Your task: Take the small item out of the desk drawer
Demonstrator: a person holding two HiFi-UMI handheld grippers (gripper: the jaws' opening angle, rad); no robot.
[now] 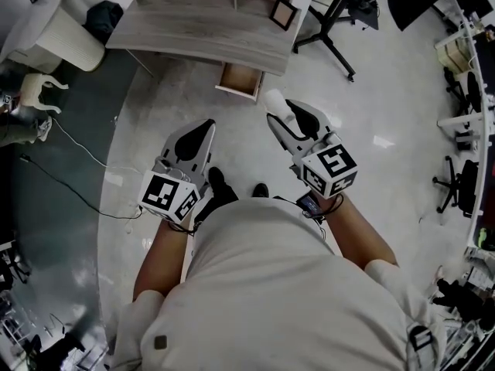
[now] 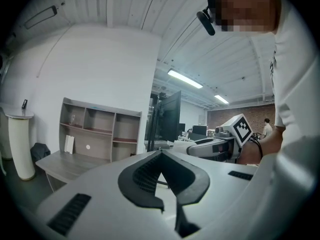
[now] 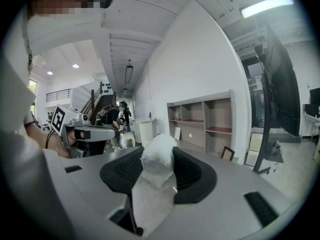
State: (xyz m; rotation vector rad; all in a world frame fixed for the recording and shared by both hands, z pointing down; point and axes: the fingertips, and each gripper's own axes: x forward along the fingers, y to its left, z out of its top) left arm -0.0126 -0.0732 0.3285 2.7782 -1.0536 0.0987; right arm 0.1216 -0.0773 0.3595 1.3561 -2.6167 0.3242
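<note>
The small white item (image 1: pixel 273 99) is clamped in the right gripper (image 1: pixel 281 116), just outside the front of the open drawer (image 1: pixel 237 92); the left gripper (image 1: pixel 206 126) is seen closed, empty, farther off.

The drawer (image 1: pixel 239 79) is partly hidden under the worktop (image 1: pixel 201 25), which the top edge cuts off. The white wad (image 3: pixel 156 166) is hidden at its lower end between the jaws of the right tool (image 3: pixel 159 154); its kind is unclear.
</note>
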